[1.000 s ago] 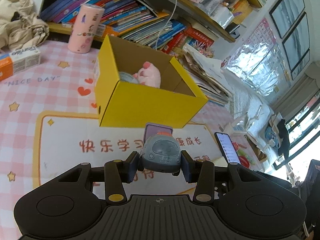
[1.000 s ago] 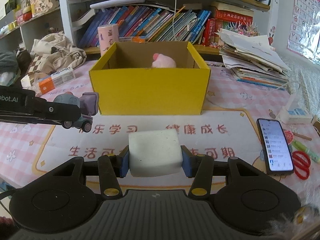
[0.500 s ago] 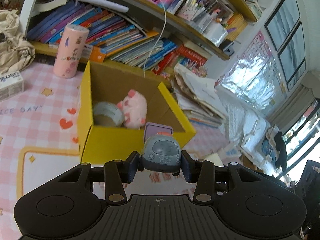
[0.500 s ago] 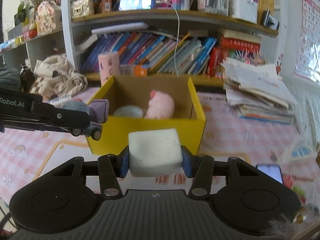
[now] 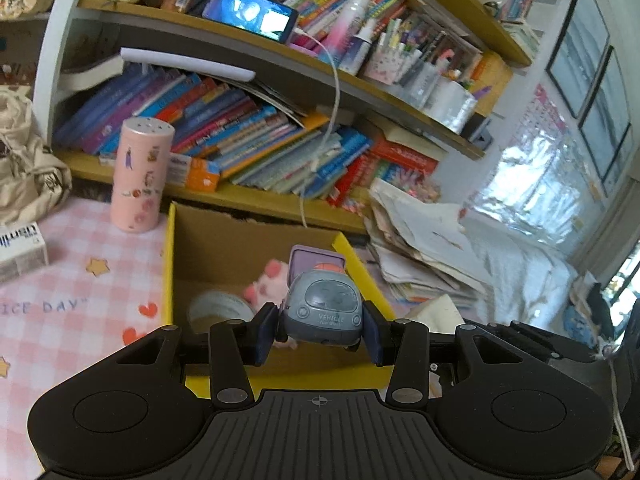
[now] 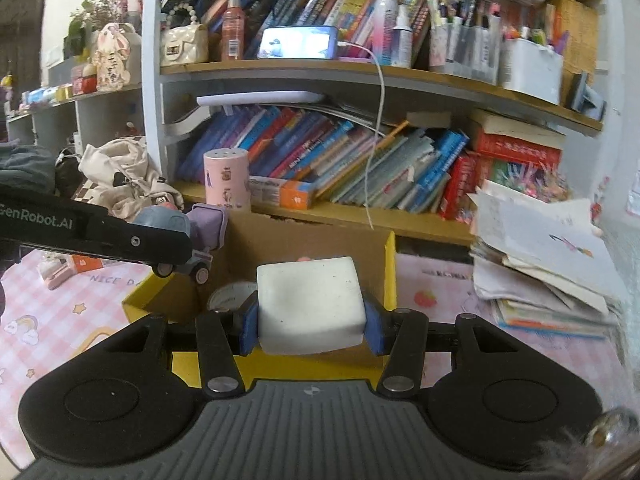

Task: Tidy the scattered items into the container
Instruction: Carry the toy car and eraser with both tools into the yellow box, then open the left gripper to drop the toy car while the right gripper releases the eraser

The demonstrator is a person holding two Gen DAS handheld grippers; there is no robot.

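My left gripper (image 5: 320, 330) is shut on a grey-and-purple toy truck (image 5: 323, 305), held over the open yellow cardboard box (image 5: 168, 272). Inside the box lie a pink plush pig (image 5: 269, 280) and a roll of tape (image 5: 218, 309). My right gripper (image 6: 311, 326) is shut on a white foam block (image 6: 310, 307), also above the yellow box (image 6: 390, 268). In the right wrist view the left gripper's arm and the toy truck (image 6: 188, 236) hang over the box's left side. The tape roll (image 6: 232, 295) shows behind the block.
A pink cylindrical tin (image 5: 140, 174) stands behind the box on the pink checked tablecloth (image 5: 80, 272). A bookshelf (image 6: 340, 168) rises right behind. A stack of papers (image 6: 548, 252) lies to the right, a small carton (image 5: 20, 246) and a beige bag (image 6: 120, 178) to the left.
Both grippers have moved forward and up with their loads, from in front of the box to above its opening. The box interior now sits directly below the truck and the block.
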